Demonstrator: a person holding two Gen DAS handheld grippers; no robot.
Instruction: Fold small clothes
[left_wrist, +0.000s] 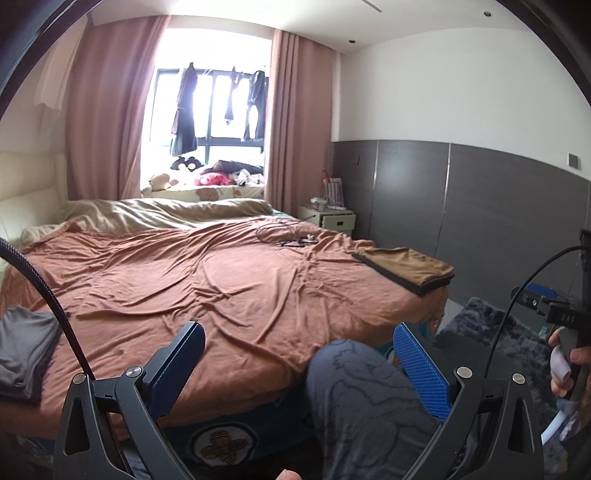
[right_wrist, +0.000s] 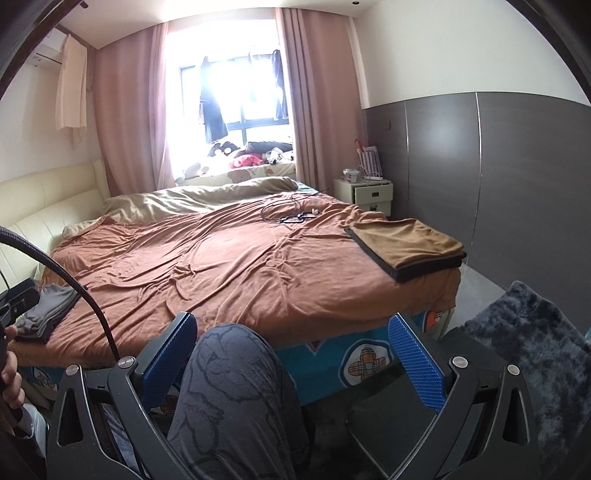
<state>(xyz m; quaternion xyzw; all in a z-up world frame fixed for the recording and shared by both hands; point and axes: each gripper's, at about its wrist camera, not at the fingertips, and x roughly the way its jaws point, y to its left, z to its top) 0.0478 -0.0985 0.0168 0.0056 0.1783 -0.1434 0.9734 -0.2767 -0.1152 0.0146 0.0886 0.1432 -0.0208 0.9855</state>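
Counts on the bed

Two folded stacks: one grey (right_wrist: 46, 310) far left of the grippers, one brown (right_wrist: 406, 245) ahead right (cables (right_wrist: 288, 212) uncountable).

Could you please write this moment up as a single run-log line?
left gripper: open, empty | right gripper: open, empty | folded brown garment: right bed corner | grey folded garment: left edge | bed

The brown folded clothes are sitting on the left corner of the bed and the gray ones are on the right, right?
No, it is the other way round. The brown folded clothes sit on the bed's right corner and the gray folded clothes on the left, as the right wrist view shows.
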